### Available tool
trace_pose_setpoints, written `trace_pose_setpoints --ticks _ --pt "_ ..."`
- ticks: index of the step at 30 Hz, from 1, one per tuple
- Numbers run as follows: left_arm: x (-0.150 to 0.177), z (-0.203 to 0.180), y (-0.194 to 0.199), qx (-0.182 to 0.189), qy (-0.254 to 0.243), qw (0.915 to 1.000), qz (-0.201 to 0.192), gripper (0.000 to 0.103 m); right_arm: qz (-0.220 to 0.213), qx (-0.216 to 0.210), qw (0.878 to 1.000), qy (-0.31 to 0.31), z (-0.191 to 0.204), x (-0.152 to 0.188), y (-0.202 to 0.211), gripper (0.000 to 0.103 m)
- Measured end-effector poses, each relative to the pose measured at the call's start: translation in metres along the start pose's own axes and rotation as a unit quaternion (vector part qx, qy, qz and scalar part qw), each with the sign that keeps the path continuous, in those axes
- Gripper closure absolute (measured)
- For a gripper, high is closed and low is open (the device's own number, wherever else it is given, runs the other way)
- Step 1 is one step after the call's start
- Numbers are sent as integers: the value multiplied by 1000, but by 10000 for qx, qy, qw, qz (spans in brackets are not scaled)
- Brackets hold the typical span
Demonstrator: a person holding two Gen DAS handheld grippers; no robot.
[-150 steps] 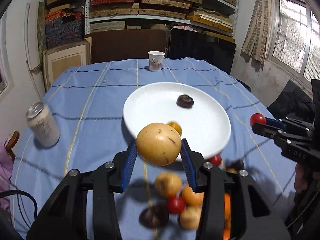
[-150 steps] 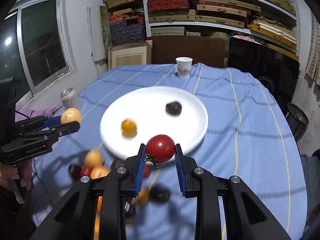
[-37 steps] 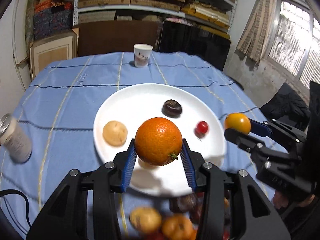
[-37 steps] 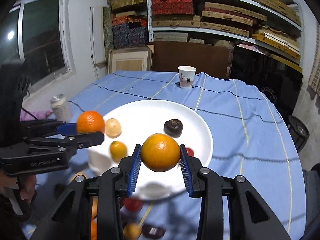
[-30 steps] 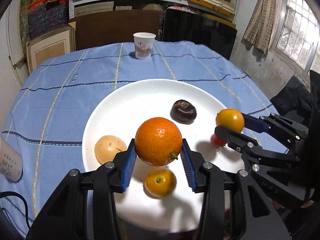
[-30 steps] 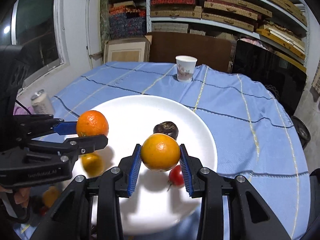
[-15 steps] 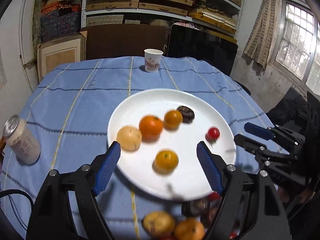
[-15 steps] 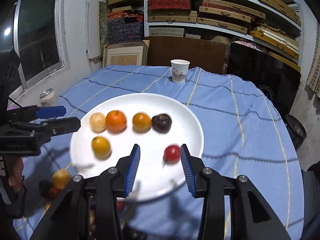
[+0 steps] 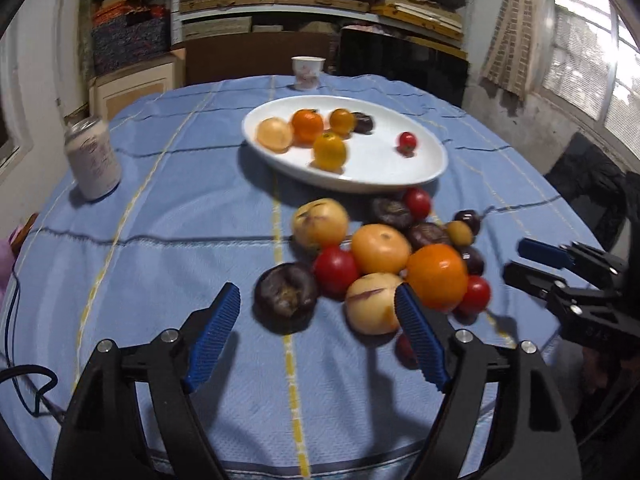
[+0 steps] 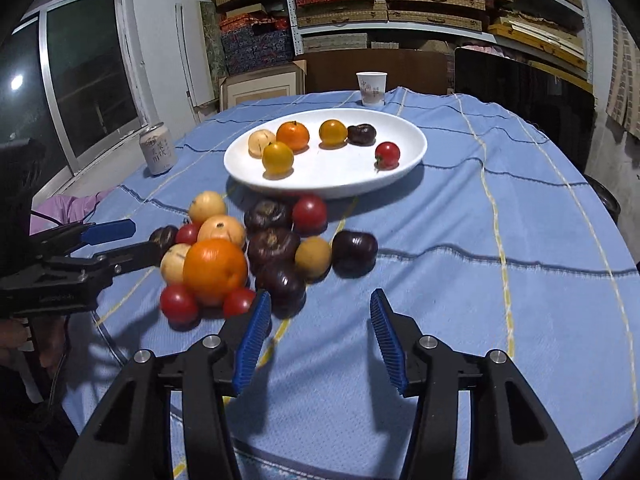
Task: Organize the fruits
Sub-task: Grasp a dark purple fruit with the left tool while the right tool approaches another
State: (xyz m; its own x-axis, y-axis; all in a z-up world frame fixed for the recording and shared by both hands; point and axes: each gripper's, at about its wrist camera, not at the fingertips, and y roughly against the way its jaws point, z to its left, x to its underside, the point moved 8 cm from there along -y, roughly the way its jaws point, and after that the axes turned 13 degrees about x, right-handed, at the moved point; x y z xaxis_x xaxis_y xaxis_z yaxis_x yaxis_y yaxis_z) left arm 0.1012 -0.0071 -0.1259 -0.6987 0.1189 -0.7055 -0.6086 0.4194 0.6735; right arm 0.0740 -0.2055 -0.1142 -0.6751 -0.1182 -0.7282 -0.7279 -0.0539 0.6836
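With nothing between their parted blue pads, the left gripper point(image 9: 318, 334) sits just near of the wrinkled dark-purple round fruit point(image 9: 286, 297), while the right gripper point(image 10: 318, 340), its jaws just widened and likewise empty, has the glossy dark round fruit point(image 10: 281, 281) at its left pad.

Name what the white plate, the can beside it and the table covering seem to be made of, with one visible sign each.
White plate: likely glazed ceramic, smooth and glossy. Can: probably metal, with a shiny top rim and printed label. Table covering: woven blue fabric, matte, showing wrinkles and stitched stripes.
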Motion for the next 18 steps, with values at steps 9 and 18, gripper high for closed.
trace_pose_setpoints --ticks 9,18 --pt "-1 32 -11 -226 586 9976 284 45 -73 127 9999 -60 -5 5 1 51" --pt "-1 32 -27 -192 534 9969 549 47 18 58 10000 -74 -4 6 -2 51"
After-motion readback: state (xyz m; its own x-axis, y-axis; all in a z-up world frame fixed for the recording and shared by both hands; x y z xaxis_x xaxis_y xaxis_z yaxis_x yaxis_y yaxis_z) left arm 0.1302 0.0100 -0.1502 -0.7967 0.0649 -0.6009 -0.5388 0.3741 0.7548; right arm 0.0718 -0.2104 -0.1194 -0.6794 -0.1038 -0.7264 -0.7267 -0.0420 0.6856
